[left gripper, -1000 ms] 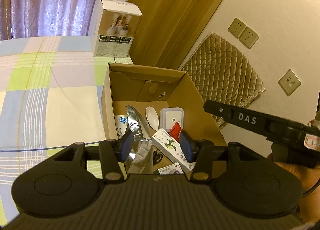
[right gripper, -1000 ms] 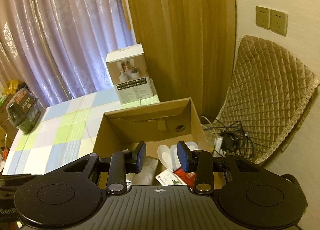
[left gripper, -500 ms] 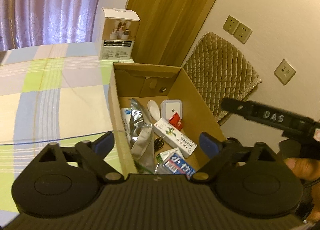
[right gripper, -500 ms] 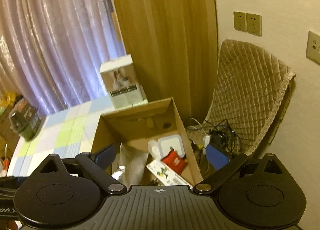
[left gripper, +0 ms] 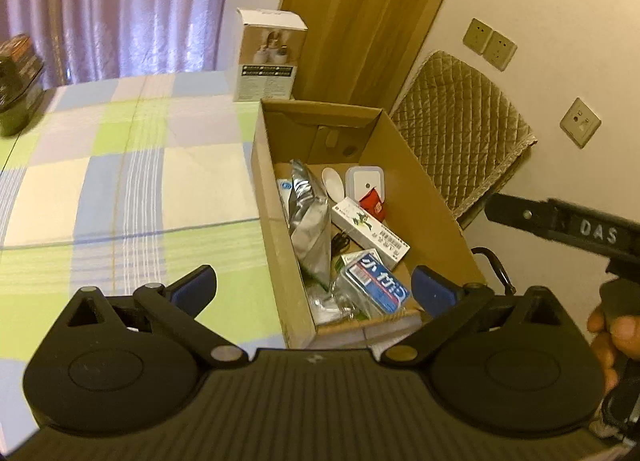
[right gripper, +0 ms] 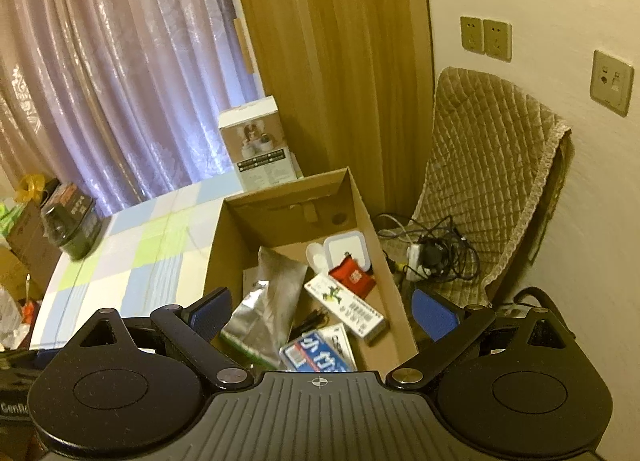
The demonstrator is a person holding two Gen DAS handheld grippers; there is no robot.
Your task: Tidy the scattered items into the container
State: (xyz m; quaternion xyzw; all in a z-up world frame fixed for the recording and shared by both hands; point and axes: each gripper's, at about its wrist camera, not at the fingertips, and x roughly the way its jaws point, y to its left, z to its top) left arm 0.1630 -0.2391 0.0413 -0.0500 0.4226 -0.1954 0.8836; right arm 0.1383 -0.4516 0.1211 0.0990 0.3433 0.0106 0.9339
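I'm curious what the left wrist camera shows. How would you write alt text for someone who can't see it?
An open cardboard box on a checked tablecloth holds a silver foil pouch, a blue packet and other small items. The left gripper is in the foreground, its jaws wide apart and empty. At the right edge a hand holds a second black tool.

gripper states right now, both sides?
Left hand-held gripper: open, holding nothing.
Right hand-held gripper: open, holding nothing.

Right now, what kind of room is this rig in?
Probably a room in a home, perhaps a bedroom. A checked cloth covers a flat surface by purple curtains; wall sockets, a quilted cover and a cardboard box of household odds and ends show too.
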